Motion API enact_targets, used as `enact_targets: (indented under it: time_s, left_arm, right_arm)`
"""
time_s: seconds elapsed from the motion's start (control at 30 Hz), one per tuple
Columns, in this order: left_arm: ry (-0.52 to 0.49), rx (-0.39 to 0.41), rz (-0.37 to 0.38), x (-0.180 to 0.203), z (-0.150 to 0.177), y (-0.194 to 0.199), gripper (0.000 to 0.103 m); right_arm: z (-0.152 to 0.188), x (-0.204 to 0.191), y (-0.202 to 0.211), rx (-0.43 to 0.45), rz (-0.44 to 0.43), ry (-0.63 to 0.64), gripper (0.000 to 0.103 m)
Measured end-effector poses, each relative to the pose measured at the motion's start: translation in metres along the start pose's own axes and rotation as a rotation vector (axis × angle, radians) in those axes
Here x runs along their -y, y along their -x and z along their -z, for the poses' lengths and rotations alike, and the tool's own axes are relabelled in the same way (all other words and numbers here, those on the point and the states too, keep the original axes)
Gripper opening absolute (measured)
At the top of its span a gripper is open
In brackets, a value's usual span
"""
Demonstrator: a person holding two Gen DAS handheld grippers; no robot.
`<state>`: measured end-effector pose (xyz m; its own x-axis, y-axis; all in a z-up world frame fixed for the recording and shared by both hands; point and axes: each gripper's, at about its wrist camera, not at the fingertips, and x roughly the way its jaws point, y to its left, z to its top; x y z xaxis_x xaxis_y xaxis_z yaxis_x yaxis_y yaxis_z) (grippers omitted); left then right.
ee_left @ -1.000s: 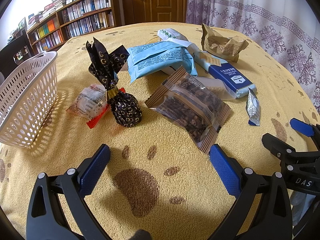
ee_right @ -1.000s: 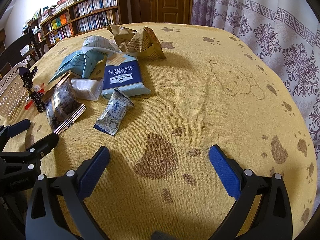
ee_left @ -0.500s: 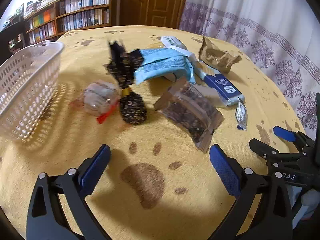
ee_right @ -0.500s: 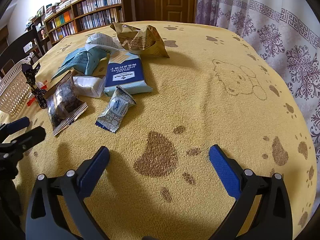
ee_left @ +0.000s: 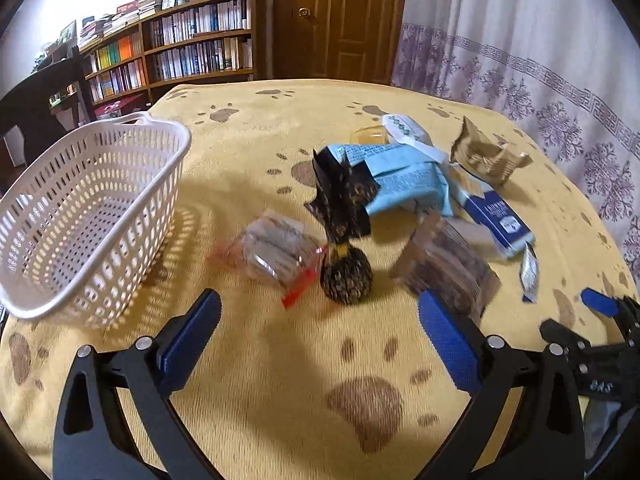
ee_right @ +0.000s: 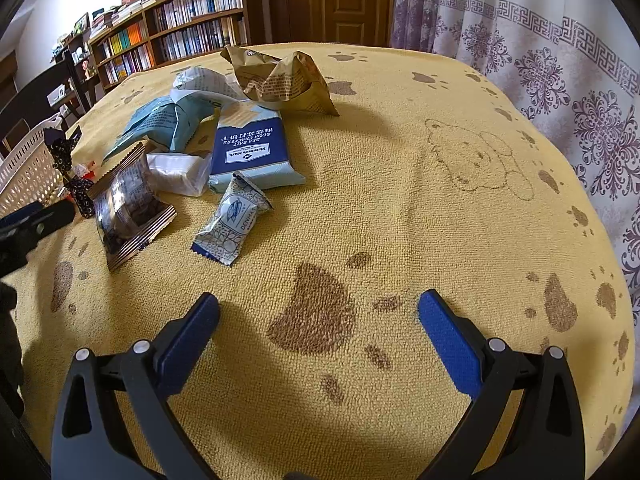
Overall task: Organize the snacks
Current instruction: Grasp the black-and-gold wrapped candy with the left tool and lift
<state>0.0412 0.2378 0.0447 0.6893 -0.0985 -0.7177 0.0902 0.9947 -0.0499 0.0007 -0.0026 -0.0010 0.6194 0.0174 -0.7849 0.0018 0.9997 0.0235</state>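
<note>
my left claw (ee_left: 318,316) hovers low over a yellow paw-print tablecloth (ee_left: 280,380), its two blue-padded fingers spread wide with nothing between them. my right claw (ee_right: 318,316) is spread just as wide and also empty, over bare cloth to the right of the pile.

the snacks lie loose in a cluster on the cloth. straight ahead of my left claw, close, stands a black gold-dotted pouch (ee_left: 346,276) tied at the neck, its long axis upright with a flared top. just left of it, touching or nearly so, lies a clear red-edged packet (ee_left: 276,254). to the right lies a brown see-through packet (ee_left: 448,266), partly hidden behind my right-side finger. further back are a light blue bag (ee_left: 404,184), a navy cracker pack (ee_right: 250,152) and a crumpled tan bag (ee_right: 280,80). a small silver-blue sachet (ee_right: 232,226) lies nearest my right claw, ahead and to its left.

the white slotted basket (ee_left: 100,184) sits empty to the left of my left claw, so i judge the left arm is the better placed to lift the pouch and carry it leftward.
</note>
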Motion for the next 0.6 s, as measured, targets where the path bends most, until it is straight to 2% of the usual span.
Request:
enact_targets:
  time_s: [0.1,0.43,0.5,0.6]
  left_arm:
    - [0.006,-0.008,0.013,0.001,-0.005,-0.007,0.085]
    - [0.061,-0.009,0.015,-0.005,-0.016,-0.025,0.069]
    - [0.059,-0.008,0.018,-0.004,-0.017,-0.026,0.063]
    - [0.061,0.011,0.017,-0.002,-0.015,-0.018,0.063]
  right_arm:
    - [0.000,0.000,0.000,0.000,0.000,0.000,0.098]
    - [0.000,0.000,0.000,0.000,0.000,-0.001,0.098]
    - [0.000,0.000,0.000,0.000,0.000,-0.001,0.098]
    - [0.000,0.000,0.000,0.000,-0.001,-0.001,0.098]
